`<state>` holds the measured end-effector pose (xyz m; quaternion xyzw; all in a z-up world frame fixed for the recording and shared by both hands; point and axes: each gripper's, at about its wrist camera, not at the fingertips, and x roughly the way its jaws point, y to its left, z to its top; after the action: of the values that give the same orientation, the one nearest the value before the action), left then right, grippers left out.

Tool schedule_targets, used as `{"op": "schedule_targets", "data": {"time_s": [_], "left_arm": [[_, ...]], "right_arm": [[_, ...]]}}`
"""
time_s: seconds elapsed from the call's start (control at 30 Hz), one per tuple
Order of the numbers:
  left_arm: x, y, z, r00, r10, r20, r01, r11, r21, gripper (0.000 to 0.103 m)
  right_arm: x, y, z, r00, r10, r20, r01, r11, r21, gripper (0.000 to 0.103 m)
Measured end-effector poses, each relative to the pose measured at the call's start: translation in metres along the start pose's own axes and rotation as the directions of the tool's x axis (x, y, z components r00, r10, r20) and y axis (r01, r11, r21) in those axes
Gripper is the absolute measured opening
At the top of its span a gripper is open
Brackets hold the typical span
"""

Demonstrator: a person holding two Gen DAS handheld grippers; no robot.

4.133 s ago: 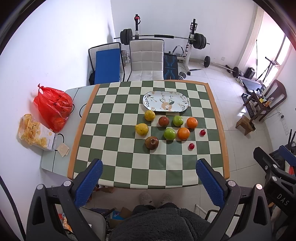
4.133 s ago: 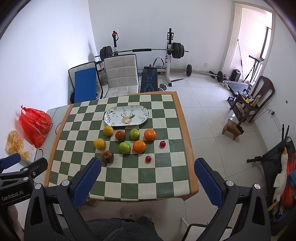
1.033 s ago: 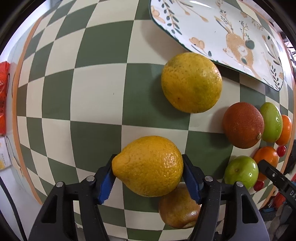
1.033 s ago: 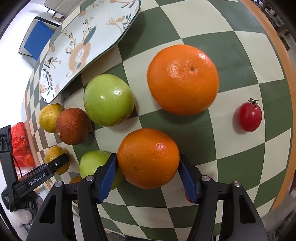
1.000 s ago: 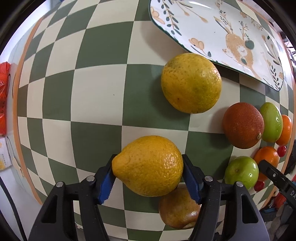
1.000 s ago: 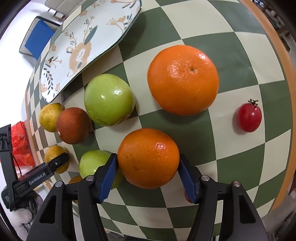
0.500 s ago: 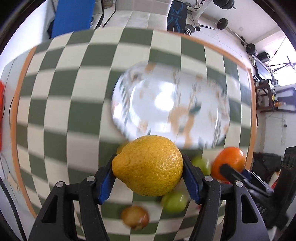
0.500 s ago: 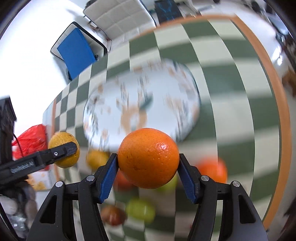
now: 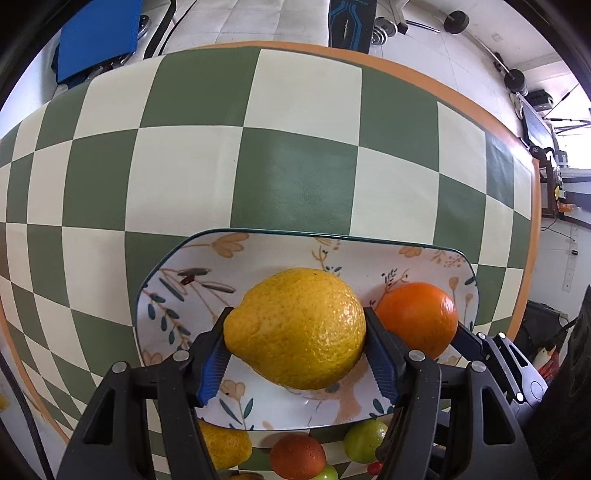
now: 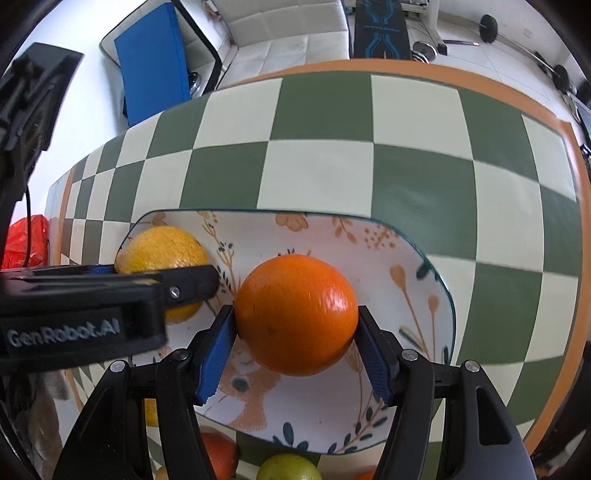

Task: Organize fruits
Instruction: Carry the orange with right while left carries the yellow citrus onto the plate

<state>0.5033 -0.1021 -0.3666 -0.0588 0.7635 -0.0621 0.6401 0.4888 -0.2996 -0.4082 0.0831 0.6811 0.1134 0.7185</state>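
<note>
My left gripper (image 9: 297, 350) is shut on a yellow lemon (image 9: 295, 328) and holds it over the left half of the patterned plate (image 9: 207, 254). My right gripper (image 10: 295, 341) is shut on an orange (image 10: 295, 314) over the plate's (image 10: 406, 258) middle. In the left wrist view the orange (image 9: 417, 317) shows just right of the lemon. The right wrist view shows the lemon (image 10: 162, 251) at the plate's left end, behind the left gripper's finger (image 10: 184, 282). Whether either fruit rests on the plate I cannot tell.
Other fruits lie on the checkered table (image 9: 295, 177) in front of the plate: a yellow one (image 9: 225, 443), a dark red one (image 9: 295, 456), a green one (image 9: 364, 439). Chairs (image 10: 288, 33) stand beyond the far edge. A red bag (image 10: 26, 240) sits at left.
Both grippers have carried their fruits forward from the fruit cluster and lowered them over the plate. The plate now fills the lower part of each view.
</note>
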Motion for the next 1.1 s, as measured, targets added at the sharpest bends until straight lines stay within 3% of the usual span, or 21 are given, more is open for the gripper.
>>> {"op": "schedule_targets", "data": {"time_s": [0.23,0.3,0.37,0.43,0.5,0.63,0.83,1.1], "left_arm": [[0.008,-0.002,0.004,1.000,0.023,-0.001,-0.023,1.000,-0.014,0.064],[0.006,0.000,0.006,1.000,0.023,0.009,-0.023,0.999,-0.030,0.068],[0.001,0.005,0.006,0.999,0.023,0.025,-0.022,0.999,-0.034,0.083],[-0.007,0.008,0.005,0.998,0.037,0.046,-0.036,0.999,-0.029,0.084],[-0.014,0.009,0.002,0.996,0.064,0.065,-0.062,0.998,-0.026,0.084],[-0.033,0.015,-0.014,0.988,0.100,0.120,-0.099,0.995,-0.016,0.085],[-0.061,0.017,-0.056,0.950,0.205,0.236,-0.207,0.978,-0.016,0.085],[-0.106,0.017,-0.115,0.896,0.237,0.374,-0.253,0.968,-0.009,0.085]], "right_arm": [[0.001,-0.007,0.007,0.999,0.015,-0.030,-0.015,1.000,0.013,0.071],[-0.001,-0.007,0.007,1.000,0.017,-0.026,-0.017,1.000,0.024,0.076],[-0.004,-0.007,0.007,1.000,0.018,-0.024,-0.018,0.999,0.036,0.080],[-0.010,-0.008,0.005,1.000,0.018,-0.017,-0.017,0.998,0.057,0.084],[-0.016,-0.009,0.003,1.000,0.005,-0.014,-0.003,0.997,0.073,0.095],[-0.035,-0.006,-0.009,0.998,-0.055,0.020,0.053,0.995,0.082,0.095],[-0.064,0.005,-0.040,0.989,-0.133,0.069,0.127,0.988,0.087,0.095],[-0.111,0.023,-0.095,0.970,-0.194,0.145,0.180,0.979,0.100,0.095]]}}
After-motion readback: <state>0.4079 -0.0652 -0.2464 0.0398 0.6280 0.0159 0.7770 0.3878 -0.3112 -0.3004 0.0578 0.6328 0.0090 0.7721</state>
